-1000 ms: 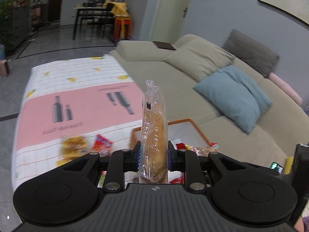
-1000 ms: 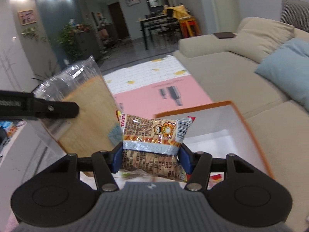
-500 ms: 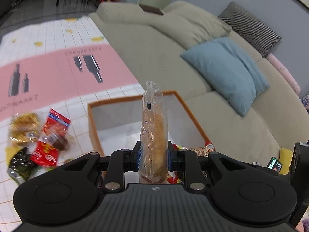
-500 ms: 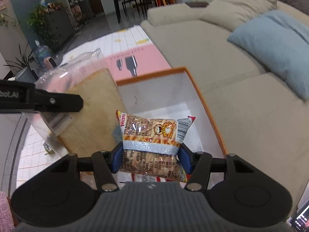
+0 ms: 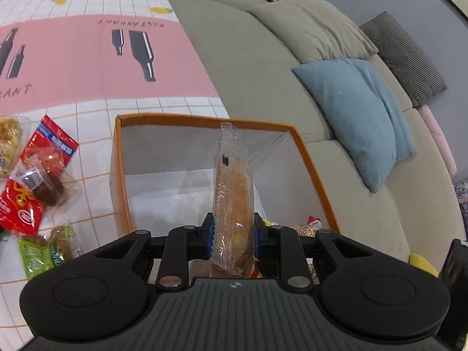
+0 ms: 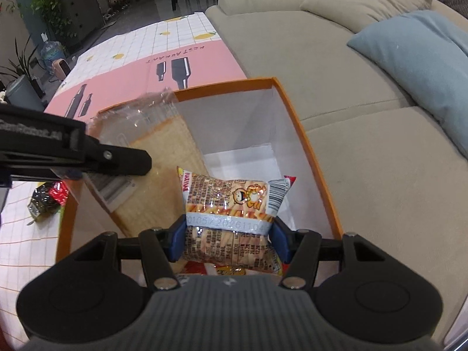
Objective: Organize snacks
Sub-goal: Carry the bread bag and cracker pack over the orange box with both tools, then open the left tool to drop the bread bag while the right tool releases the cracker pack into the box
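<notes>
Hanging over the orange-rimmed box (image 5: 310, 161), both tongs are loaded — left tongs (image 5: 233, 235) clamped on an upright bread packet (image 5: 234, 193), right tongs (image 6: 229, 238) on a snack bag (image 6: 234, 201) — the box floor lying directly below.

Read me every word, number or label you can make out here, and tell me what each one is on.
"RESTAURANT", upside down: pink band of the tablecloth.
"Mimi": upper left corner of the snack packet held in the right hand-held gripper.
Date digits on that packet's silver seal strip: too blurred.
Fine print and barcode on the packet: too small.
Red snack packets on the table: print unreadable.
</notes>
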Available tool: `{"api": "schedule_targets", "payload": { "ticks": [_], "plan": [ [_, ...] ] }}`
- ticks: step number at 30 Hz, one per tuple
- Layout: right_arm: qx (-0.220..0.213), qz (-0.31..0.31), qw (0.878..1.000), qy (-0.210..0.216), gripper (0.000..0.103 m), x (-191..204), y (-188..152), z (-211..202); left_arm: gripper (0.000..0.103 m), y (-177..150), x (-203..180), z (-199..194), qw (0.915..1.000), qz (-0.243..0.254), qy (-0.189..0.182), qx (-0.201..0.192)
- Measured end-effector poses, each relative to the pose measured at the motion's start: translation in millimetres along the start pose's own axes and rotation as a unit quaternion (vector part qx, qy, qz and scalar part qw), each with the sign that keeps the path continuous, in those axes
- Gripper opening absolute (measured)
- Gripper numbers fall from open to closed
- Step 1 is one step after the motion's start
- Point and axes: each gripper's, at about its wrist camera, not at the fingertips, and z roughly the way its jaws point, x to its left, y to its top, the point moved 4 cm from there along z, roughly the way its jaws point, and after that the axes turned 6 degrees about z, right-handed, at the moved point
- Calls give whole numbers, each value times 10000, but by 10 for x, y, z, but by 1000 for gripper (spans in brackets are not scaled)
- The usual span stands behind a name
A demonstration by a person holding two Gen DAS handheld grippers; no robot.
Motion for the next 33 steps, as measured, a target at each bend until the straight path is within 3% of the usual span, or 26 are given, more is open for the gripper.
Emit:
{"api": "schedule_targets", "payload": {
  "ticks": [3,5,9,13,17,20,23,27,33],
  "plan": [
    [25,-51,10000,-36,58,31,-15,21,27,6,6,52,9999,58,118,23],
    [21,-116,9999,-83,58,51,-27,44,29,17,-36,74,9985,368,372,137],
    [90,-123,9999,-65,58,63,-34,108,37,29,-137,102,9836,1168,1308,426],
    [120,-179,9997,-62,58,99,-44,120,48,29,-200,71,9742,1542,1575,478],
    [116,-250,9996,-26,58,145,-57,92,49,25,-264,6,9669,1803,1736,502],
    [139,-247,9996,44,58,170,-67,61,49,8,-314,-93,9611,2048,1818,352],
    [149,-190,9995,210,58,212,-61,13,57,0,-349,-230,9582,2214,1810,125],
    [231,-60,9985,495,58,295,-59,-13,57,58,-322,-416,9616,2161,1686,-130],
    [439,255,9931,1060,58,442,-37,3,57,94,-80,-731,9731,1558,1644,-415]
  ]
}}
